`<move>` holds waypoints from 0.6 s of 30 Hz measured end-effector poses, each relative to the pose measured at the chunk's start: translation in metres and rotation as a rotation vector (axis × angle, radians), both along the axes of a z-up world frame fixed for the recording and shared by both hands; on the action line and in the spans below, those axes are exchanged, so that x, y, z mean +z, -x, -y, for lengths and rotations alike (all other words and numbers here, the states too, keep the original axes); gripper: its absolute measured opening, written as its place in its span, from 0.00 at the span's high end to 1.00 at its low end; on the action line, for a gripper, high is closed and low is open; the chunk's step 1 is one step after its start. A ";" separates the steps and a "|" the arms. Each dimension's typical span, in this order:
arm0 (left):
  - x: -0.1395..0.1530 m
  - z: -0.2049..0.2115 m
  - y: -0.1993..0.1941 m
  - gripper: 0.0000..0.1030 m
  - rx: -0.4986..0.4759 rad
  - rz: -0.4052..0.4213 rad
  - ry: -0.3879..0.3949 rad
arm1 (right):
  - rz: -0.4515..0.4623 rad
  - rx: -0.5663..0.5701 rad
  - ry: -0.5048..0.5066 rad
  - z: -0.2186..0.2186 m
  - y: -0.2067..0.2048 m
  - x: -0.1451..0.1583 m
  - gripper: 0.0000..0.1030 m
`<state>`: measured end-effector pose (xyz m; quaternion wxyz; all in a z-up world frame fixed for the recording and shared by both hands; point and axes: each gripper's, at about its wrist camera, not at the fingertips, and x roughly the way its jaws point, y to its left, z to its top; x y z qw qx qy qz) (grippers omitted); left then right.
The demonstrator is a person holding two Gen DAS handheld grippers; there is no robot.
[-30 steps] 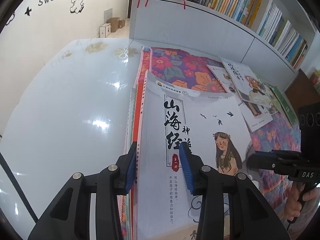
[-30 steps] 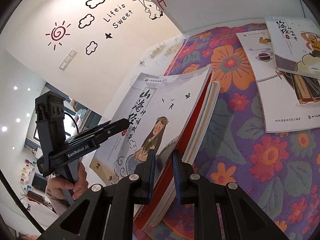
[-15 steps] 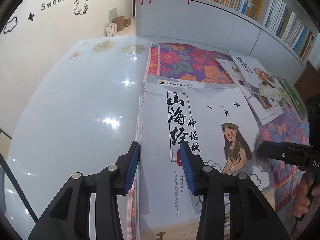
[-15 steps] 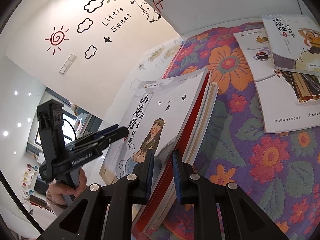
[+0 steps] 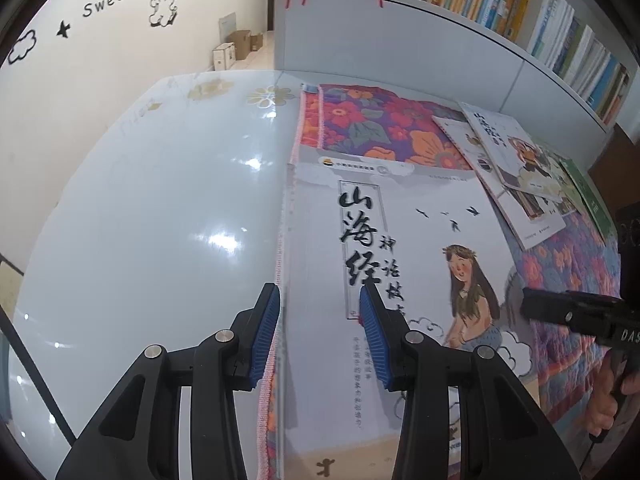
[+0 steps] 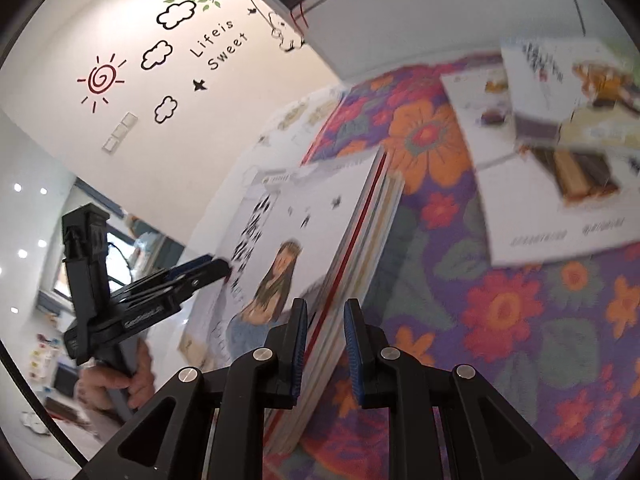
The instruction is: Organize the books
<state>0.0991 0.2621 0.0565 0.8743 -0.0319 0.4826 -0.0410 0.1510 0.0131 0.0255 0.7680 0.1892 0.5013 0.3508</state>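
Observation:
A stack of books [image 5: 400, 240] topped by a white cover with black Chinese title and a long-haired girl is held tilted over the floral cloth [image 5: 380, 132]. My left gripper [image 5: 320, 336] is shut on the stack's left edge, one blue pad under it and one on the cover. In the right wrist view, which is blurred, the stack [image 6: 320, 232] stands up off the cloth [image 6: 500, 320]. My right gripper [image 6: 326, 346] is shut on its near right edge, where a red book's edge shows. The left gripper [image 6: 216, 270] shows there at the cover's left side.
Several loose picture books [image 5: 512, 152] lie overlapped on the cloth's right part, seen also as loose books [image 6: 552, 184]. A green book [image 5: 588, 196] lies beside them. A glossy white table [image 5: 160, 220] spreads left. A full bookshelf [image 5: 500, 0] stands behind. A person's hand [image 6: 116, 380] grips the left handle.
In the left wrist view the stack has swung so its cover faces the camera and the lower books' edges no longer show. The right wrist view has shifted slightly and blurred.

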 end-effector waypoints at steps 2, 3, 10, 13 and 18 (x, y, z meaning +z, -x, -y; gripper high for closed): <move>0.000 0.003 0.001 0.61 -0.006 0.002 -0.015 | 0.007 0.019 0.014 -0.006 0.005 0.001 0.82; 0.000 0.003 0.001 0.61 -0.006 0.002 -0.020 | 0.019 0.023 0.033 -0.010 0.008 0.002 0.80; -0.001 0.002 0.000 0.60 -0.008 0.002 -0.017 | 0.061 0.045 0.100 -0.020 0.018 0.007 0.77; -0.001 0.000 -0.001 0.60 -0.004 0.002 -0.012 | 0.040 0.039 0.068 -0.016 0.016 0.003 0.77; 0.006 -0.006 0.002 0.60 0.016 0.028 0.007 | 0.036 0.008 0.048 -0.001 0.016 0.005 0.77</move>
